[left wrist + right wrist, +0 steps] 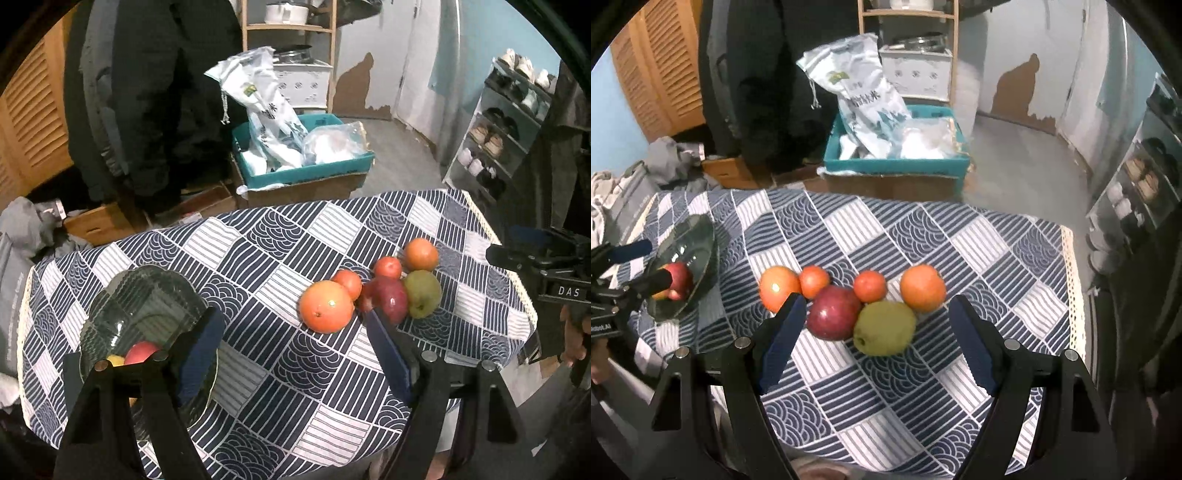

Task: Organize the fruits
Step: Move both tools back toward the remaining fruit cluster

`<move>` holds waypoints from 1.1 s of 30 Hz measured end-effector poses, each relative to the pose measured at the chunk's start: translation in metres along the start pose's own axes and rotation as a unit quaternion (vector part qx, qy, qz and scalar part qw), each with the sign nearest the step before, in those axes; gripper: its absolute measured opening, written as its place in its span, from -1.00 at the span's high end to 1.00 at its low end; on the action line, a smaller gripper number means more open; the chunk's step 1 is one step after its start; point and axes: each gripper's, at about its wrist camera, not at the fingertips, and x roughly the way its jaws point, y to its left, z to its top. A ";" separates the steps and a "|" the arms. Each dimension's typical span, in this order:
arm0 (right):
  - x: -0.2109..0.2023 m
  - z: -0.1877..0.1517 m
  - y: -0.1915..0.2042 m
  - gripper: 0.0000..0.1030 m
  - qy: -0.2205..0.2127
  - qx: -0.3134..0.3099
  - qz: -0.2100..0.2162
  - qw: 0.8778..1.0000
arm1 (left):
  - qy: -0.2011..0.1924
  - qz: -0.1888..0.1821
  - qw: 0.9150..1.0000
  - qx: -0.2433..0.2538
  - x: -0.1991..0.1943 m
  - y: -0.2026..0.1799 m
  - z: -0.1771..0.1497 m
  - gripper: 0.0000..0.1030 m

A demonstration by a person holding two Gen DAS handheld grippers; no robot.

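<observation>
**K:** Black clamp on the right gripper [532,266], right edge of the left wrist view, reads "DAS". Only clean text. The white sack [862,99] in the teal crate [894,164] has printed characters, too blurred to read. Left gripper's [646,264] label at the left edge of the right view is partly cut off, unreadable.

**M:** Fruit count?

**K:** Six loose on the checked cloth [979,236], centre of the right view. Two oranges: one left [777,286], one right [922,286]. Two small red ones, probably tomatoes [813,281] [870,285], between them. One dark red apple [833,317], one green pear [884,326] in front, touching each other. All clustered.

**M:** Bowl?

**K:** One glass bowl [144,310], lower left of the left view. A red fruit [142,352] in it, plus something yellow beside that, mostly hidden by the finger.

**M:** Grippers?

**K:** Both angled steeply down at the table. Left one's jaws apart, nothing between them, left finger [199,354] over the bowl's rim, right fingertip near the big orange. Right gripper's jaws also apart, empty, straddling the apple and pear from above, pads [783,339] clear of both.

**M:** Hands?

**K:** Part of a hand [574,343] on the right grip, at the right edge of the left view.
</observation>
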 end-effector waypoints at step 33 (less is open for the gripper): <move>0.134 -0.036 -0.015 -0.55 0.155 -0.018 0.034 0.987 | 0.087 0.004 0.995 0.057 0.112 -0.021 -0.012 -0.57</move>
